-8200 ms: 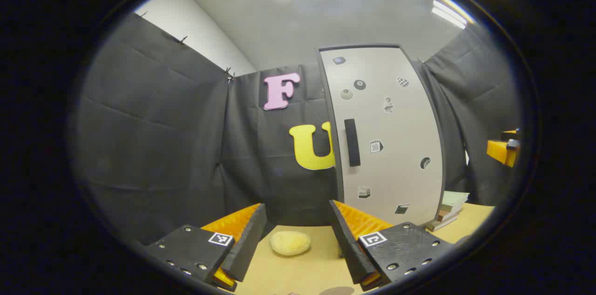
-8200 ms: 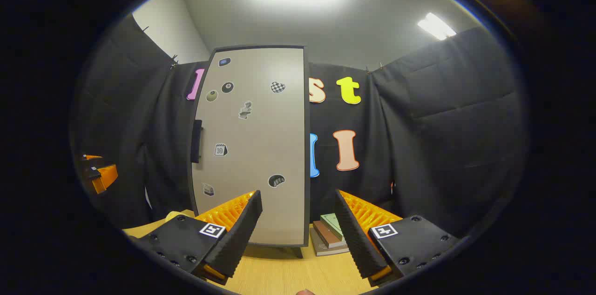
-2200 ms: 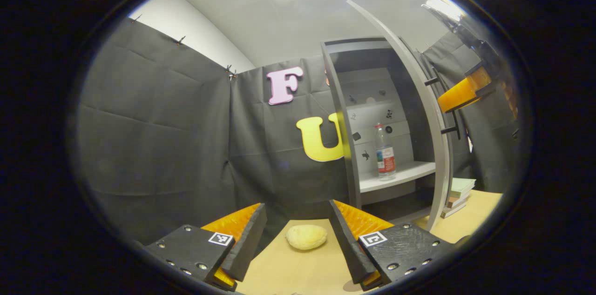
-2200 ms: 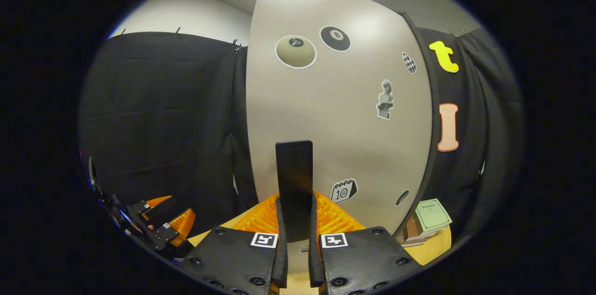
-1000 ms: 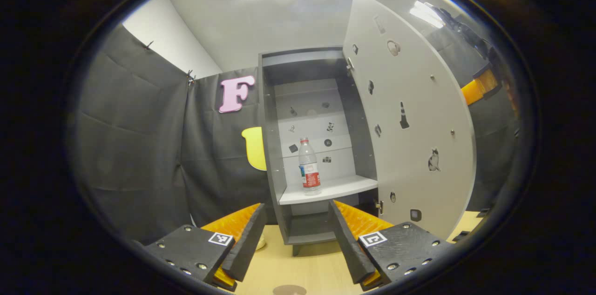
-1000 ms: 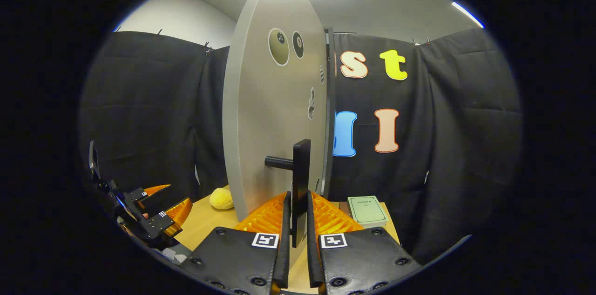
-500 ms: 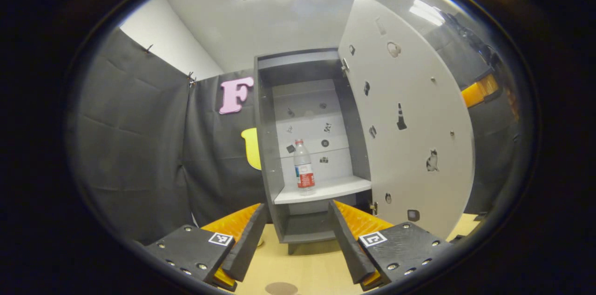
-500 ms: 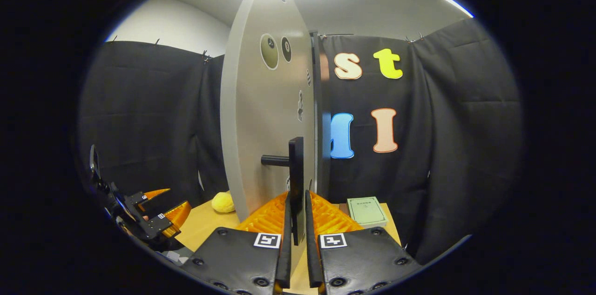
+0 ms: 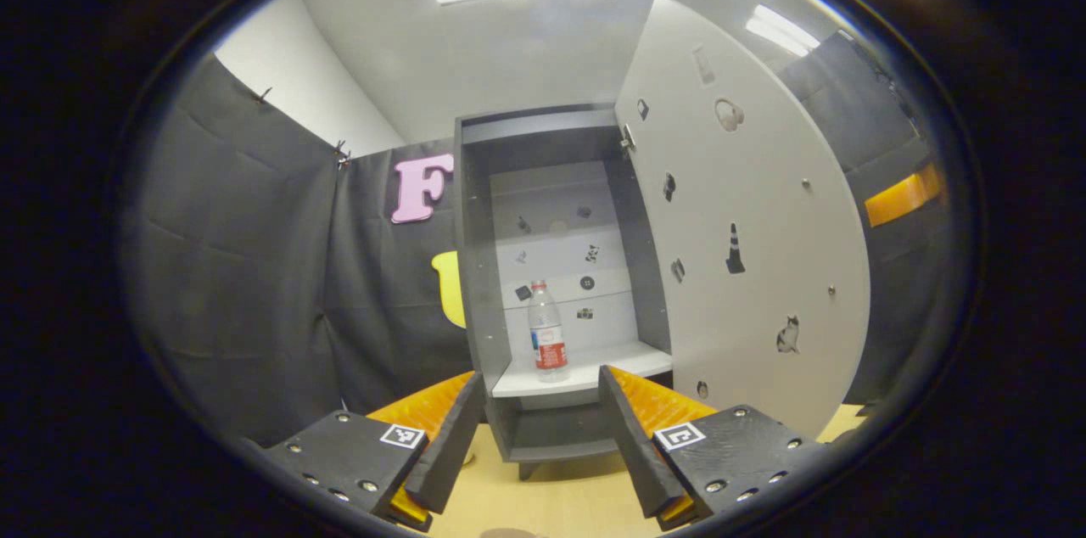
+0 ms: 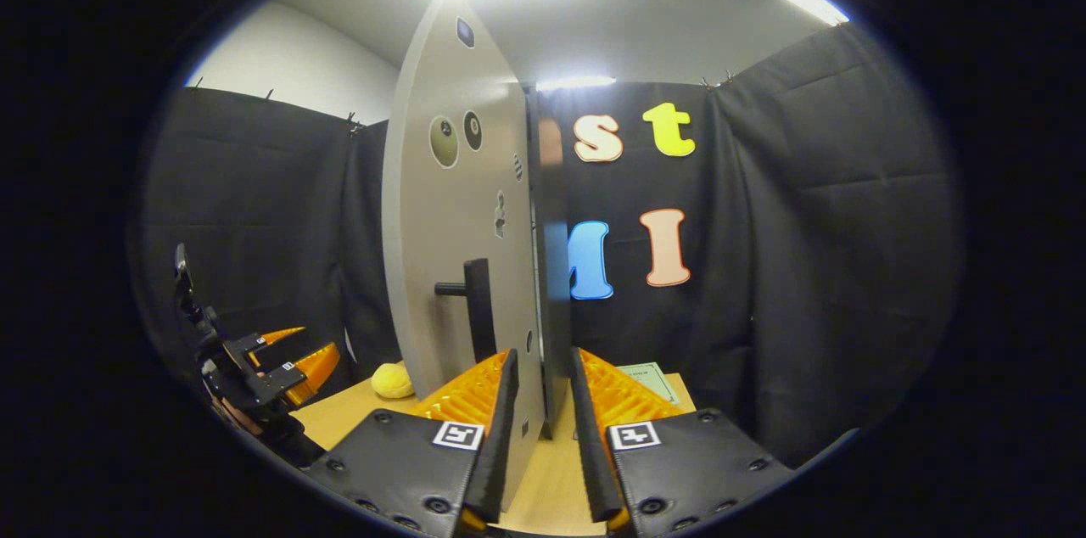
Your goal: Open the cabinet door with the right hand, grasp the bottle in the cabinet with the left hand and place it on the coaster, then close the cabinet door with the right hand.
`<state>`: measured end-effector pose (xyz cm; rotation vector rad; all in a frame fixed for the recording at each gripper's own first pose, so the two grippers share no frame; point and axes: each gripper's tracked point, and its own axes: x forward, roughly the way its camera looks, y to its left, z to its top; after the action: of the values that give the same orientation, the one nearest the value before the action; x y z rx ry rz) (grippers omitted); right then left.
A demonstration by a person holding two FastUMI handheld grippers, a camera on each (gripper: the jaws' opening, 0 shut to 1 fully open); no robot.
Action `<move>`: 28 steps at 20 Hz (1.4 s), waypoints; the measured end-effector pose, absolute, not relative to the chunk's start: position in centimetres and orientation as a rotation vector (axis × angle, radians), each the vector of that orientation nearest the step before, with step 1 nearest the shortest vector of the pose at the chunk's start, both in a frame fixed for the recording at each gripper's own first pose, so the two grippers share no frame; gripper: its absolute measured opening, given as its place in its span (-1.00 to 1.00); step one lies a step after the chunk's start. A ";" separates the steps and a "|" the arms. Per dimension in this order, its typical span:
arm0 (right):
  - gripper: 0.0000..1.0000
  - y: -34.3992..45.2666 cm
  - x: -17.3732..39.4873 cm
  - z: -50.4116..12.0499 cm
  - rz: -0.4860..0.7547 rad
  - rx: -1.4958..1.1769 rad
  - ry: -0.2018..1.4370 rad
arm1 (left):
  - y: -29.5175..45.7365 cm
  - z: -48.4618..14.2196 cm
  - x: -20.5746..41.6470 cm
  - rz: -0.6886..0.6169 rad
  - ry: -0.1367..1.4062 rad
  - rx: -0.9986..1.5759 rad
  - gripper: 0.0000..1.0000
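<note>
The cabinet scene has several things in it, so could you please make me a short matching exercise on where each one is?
Things:
1. bottle
2. cabinet door
3. yellow sponge
4. left hand-held gripper

States or places:
A. lying on the table
B. swung wide open
C. standing upright on the shelf
D. fingers apart, empty, facing the cabinet

Pairs: 1-C, 2-B, 3-A, 4-D

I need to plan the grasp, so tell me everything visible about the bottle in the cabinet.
The bottle is small, clear plastic with a red cap and a red-and-blue label band low on its body. It stands upright on the cabinet's pale shelf, near the middle, and nothing else touches it. The left claw is open and short of it.
</note>
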<state>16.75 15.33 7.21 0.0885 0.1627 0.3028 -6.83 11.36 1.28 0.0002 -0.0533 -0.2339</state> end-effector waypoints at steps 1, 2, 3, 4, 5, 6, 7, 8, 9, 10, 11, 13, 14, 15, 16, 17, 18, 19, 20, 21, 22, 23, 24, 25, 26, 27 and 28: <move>0.16 15.0 16.9 7.2 0.284 0.089 0.157 | 11.1 1.4 -6.5 -0.245 -0.056 -0.004 0.60; 0.58 14.4 17.1 7.3 0.253 0.084 0.150 | 10.9 1.6 -6.3 -0.257 -0.058 -0.009 0.60; 0.93 13.9 17.4 7.2 0.221 0.076 0.145 | 10.6 1.8 -5.9 -0.268 -0.064 -0.015 0.60; 0.89 13.3 17.8 7.1 0.184 0.067 0.143 | 10.4 2.0 -5.6 -0.275 -0.070 -0.018 0.60; 0.86 12.8 17.9 6.9 0.153 0.064 0.148 | 10.3 2.2 -5.4 -0.283 -0.076 -0.017 0.60; 0.86 12.7 17.9 6.8 0.136 0.068 0.152 | 10.3 2.3 -5.0 -0.289 -0.081 -0.011 0.60; 0.86 12.7 17.9 6.8 0.126 0.072 0.155 | 10.2 2.3 -4.3 -0.296 -0.081 -0.005 0.60; 0.87 12.4 18.1 6.8 0.109 0.068 0.154 | 10.1 2.3 -3.7 -0.302 -0.082 -0.003 0.60; 0.96 11.9 18.3 6.7 0.082 0.060 0.153 | 10.0 2.3 -3.3 -0.308 -0.078 -0.006 0.60; 0.96 11.4 18.4 6.7 0.054 0.054 0.150 | 9.8 2.3 -2.9 -0.316 -0.072 -0.015 0.60; 0.96 11.1 18.5 6.6 0.032 0.054 0.147 | 9.5 2.3 -2.6 -0.324 -0.067 -0.028 0.65; 0.96 11.0 18.7 6.5 0.008 0.065 0.151 | 9.0 2.2 -2.1 -0.337 -0.056 -0.046 0.60; 0.96 10.9 18.8 6.6 -0.009 0.070 0.153 | 9.0 2.2 -1.9 -0.340 -0.054 -0.053 0.60; 0.97 10.6 19.0 6.5 -0.029 0.073 0.154 | 8.8 2.3 -1.8 -0.345 -0.052 -0.060 0.60; 0.97 10.4 19.2 6.6 -0.051 0.077 0.153 | 8.8 2.2 -2.0 -0.351 -0.051 -0.067 0.60; 0.97 10.2 19.4 6.5 -0.070 0.082 0.153 | 8.9 2.1 -2.1 -0.358 -0.050 -0.073 0.60; 0.97 10.1 19.4 6.5 -0.086 0.089 0.151 | 9.0 2.1 -2.3 -0.363 -0.050 -0.076 0.60; 0.87 9.9 19.6 6.5 -0.102 0.095 0.151 | 8.9 2.1 -2.4 -0.368 -0.048 -0.078 0.60; 0.97 9.8 19.7 6.5 -0.119 0.100 0.150 | 8.8 2.2 -2.2 -0.374 -0.046 -0.080 0.60; 0.97 9.6 19.9 6.5 -0.135 0.102 0.150 | 8.8 2.2 -2.2 -0.377 -0.042 -0.081 0.60; 0.97 9.5 19.9 6.4 -0.150 0.101 0.154 | 8.8 2.2 -2.3 -0.380 -0.039 -0.082 0.65; 0.96 9.2 19.9 6.2 -0.165 0.097 0.158 | 8.7 2.3 -2.3 -0.385 -0.037 -0.086 0.65; 0.97 9.0 19.9 6.1 -0.179 0.092 0.163 | 8.7 2.6 -2.5 -0.389 -0.034 -0.087 0.69; 0.97 8.8 19.9 6.0 -0.194 0.087 0.167 | 8.7 2.6 -2.5 -0.393 -0.033 -0.088 0.69; 0.97 8.6 19.9 6.0 -0.206 0.081 0.169 | 8.7 2.4 -2.4 -0.396 -0.030 -0.086 0.69; 0.97 8.4 20.0 5.9 -0.217 0.076 0.172 | 8.8 2.4 -2.5 -0.398 -0.027 -0.085 0.69; 0.96 8.3 19.9 5.9 -0.226 0.071 0.174 | 8.8 2.3 -2.5 -0.396 -0.024 -0.082 0.69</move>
<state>19.93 8.30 5.89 0.0708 0.1736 -0.2261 -2.49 8.76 2.35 -0.0825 -0.0237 -0.3964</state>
